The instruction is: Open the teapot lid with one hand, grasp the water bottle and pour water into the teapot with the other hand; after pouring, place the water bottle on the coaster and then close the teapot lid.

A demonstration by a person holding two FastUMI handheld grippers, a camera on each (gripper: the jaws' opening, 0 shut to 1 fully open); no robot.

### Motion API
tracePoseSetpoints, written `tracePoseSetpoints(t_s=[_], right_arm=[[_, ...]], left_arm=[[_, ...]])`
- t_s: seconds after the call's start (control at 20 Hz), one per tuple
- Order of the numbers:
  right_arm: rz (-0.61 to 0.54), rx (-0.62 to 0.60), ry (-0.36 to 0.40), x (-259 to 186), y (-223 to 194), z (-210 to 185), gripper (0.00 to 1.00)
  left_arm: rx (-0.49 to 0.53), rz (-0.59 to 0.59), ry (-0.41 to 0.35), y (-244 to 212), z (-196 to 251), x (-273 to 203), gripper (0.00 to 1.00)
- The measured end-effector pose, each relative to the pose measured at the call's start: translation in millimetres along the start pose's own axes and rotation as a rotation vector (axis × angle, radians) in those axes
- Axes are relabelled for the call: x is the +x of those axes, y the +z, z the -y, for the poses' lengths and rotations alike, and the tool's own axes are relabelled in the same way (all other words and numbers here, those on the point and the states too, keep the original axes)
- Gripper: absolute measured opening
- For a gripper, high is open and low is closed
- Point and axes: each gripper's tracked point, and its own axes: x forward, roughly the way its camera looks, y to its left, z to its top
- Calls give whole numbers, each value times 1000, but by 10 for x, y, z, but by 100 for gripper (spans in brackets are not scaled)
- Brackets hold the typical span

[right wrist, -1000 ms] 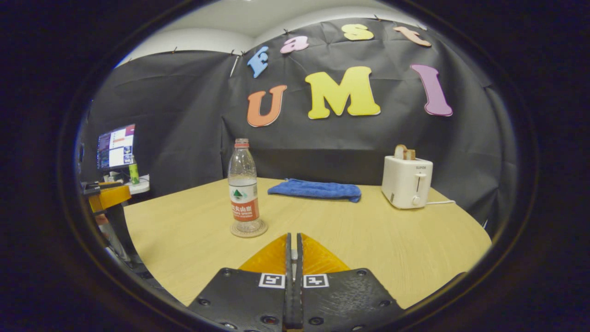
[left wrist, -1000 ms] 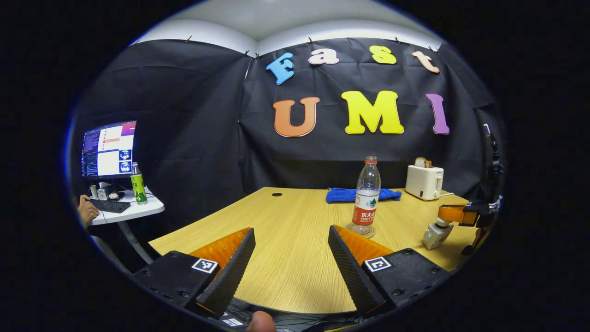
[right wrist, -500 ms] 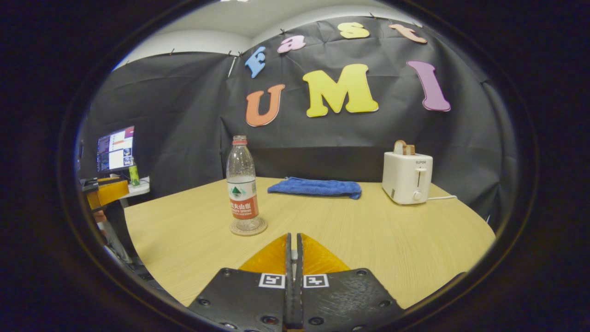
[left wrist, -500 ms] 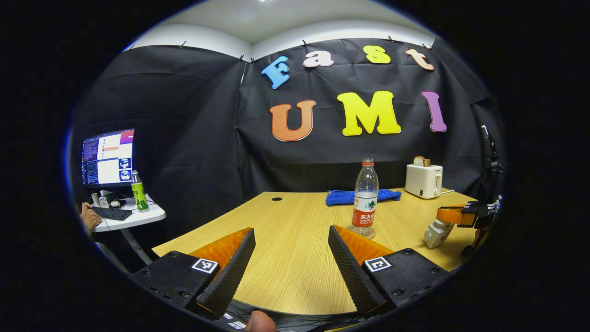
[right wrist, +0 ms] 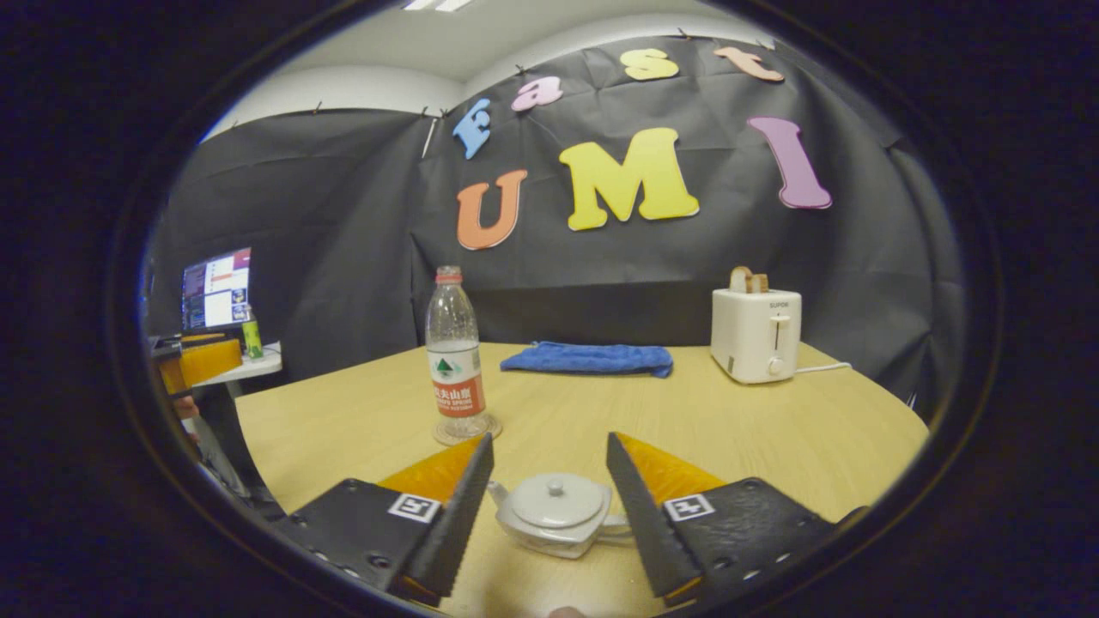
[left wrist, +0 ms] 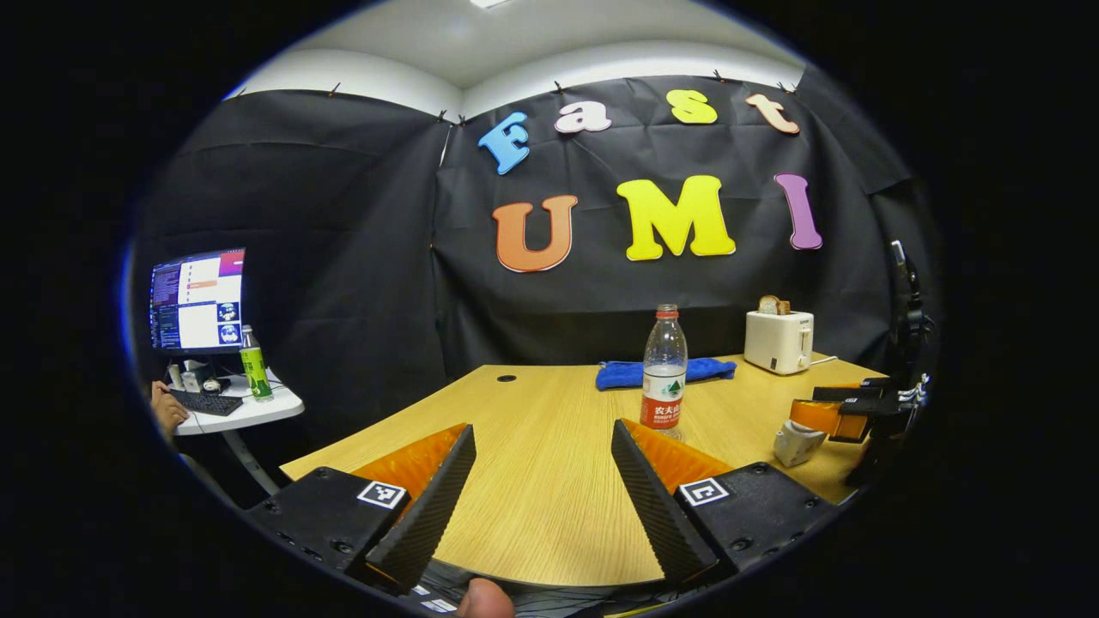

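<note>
Right claw open, jaws either side of the lidded teapot near the desk's front edge, apparently released after closing. Water bottle upright on coaster, mid-desk. Left claw open, empty.

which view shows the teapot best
The right gripper view: the teapot sits close, between the open fingers of the right gripper, with its lid on and knob and spout clear. The left gripper view shows the teapot small and far at the right edge, partly hidden by the right gripper.
</note>
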Motion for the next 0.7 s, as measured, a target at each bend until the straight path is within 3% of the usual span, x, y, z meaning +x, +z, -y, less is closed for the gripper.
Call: tracePoseSetpoints(t_s=[0.1, 0.4, 0.7], right_arm=[[43, 5, -58, -138, 163, 136, 97], [172, -52, -252, -965, 723, 557, 95], [242, -96, -350, -1658, 962, 607, 94]], left_arm=[[6, 17, -10, 48, 132, -25, 99], [-24, 65, -109, 322, 782, -131, 99], [-38, 164, -191, 660, 1243, -331, 98]])
